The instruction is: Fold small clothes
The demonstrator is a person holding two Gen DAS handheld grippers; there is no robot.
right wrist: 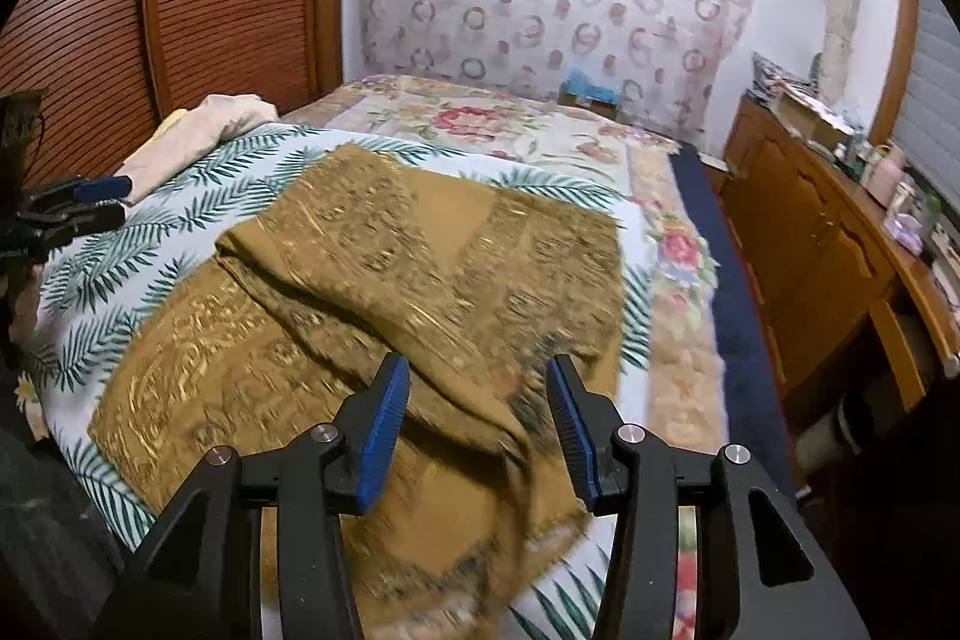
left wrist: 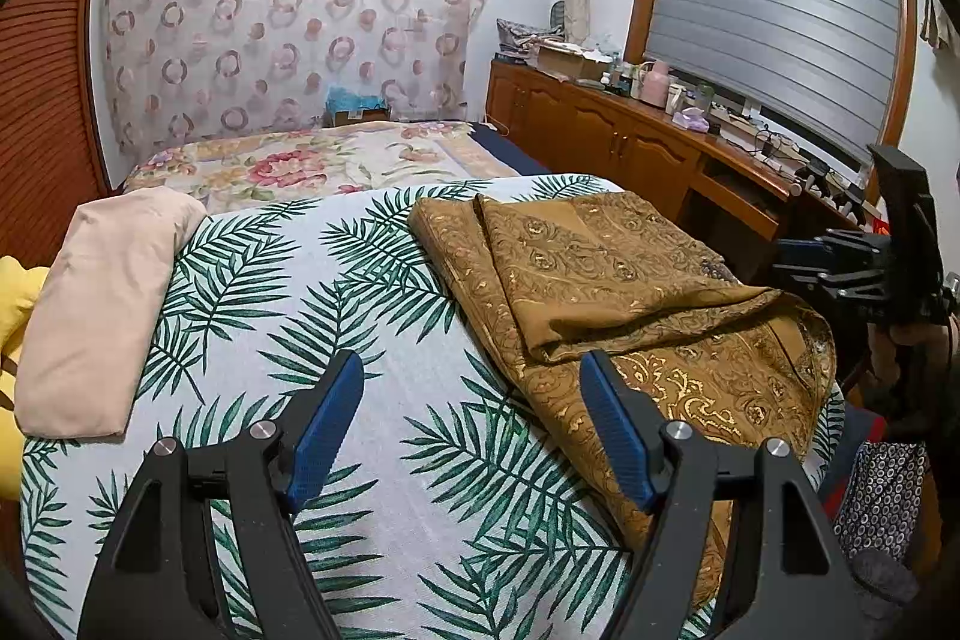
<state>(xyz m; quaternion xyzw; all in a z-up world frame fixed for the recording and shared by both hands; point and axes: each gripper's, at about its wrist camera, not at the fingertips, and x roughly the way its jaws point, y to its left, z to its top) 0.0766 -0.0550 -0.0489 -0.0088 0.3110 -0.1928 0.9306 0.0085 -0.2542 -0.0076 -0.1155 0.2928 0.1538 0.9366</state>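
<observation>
The brown patterned cloth point(left wrist: 630, 292) lies on the bed, on top of the palm-leaf sheet point(left wrist: 336, 316), toward the side of the bed nearer the wooden cabinets point(left wrist: 606, 130). One part of it is already turned over the rest, so I judge that a first fold is made, but the shape is not yet neat: the upper layer lies askew, its edges do not meet the edges below, and a rumpled border shows at the near side. The left tongs point(left wrist: 471, 418) stand wide apart over the sheet, just beside the cloth's edge, and nothing is between them. The right tongs point(right wrist: 477, 430) are also apart, above the near edge of the cloth; no fabric is pinched between the blue pads. So neither tool holds the cloth at this moment. A beige folded piece point(left wrist: 102, 304) rests at the far left of the sheet, perhaps a finished one. What remains, I think, is one or more folds and some smoothing.
</observation>
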